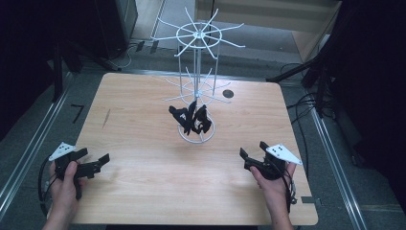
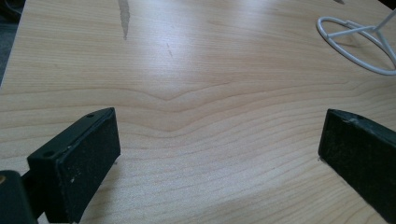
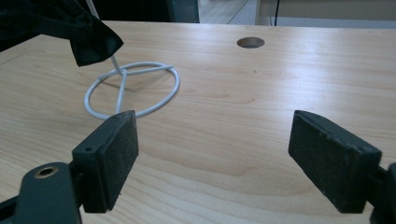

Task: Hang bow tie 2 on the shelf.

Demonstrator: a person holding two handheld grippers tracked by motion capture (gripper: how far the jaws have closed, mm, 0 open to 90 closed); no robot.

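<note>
A white wire rack (image 1: 197,72) with radial arms stands on a ring base (image 1: 197,135) at the middle of the wooden table (image 1: 143,143). Black cloth items (image 1: 190,117) hang from its lower arms. My left gripper (image 1: 93,161) rests near the front left, held by a hand, jaws wide apart over bare wood (image 2: 215,154). My right gripper (image 1: 253,150) sits at the front right, open with nothing between the pads (image 3: 212,154). In the right gripper view the ring base (image 3: 132,88) and a corner of black cloth (image 3: 93,42) lie ahead to the left.
A round cable hole (image 1: 228,93) is set in the table behind the rack, also the hole (image 3: 250,42) ahead of the right gripper. A dark mark (image 2: 123,16) streaks the wood far left. Metal floor rails and cables flank the table.
</note>
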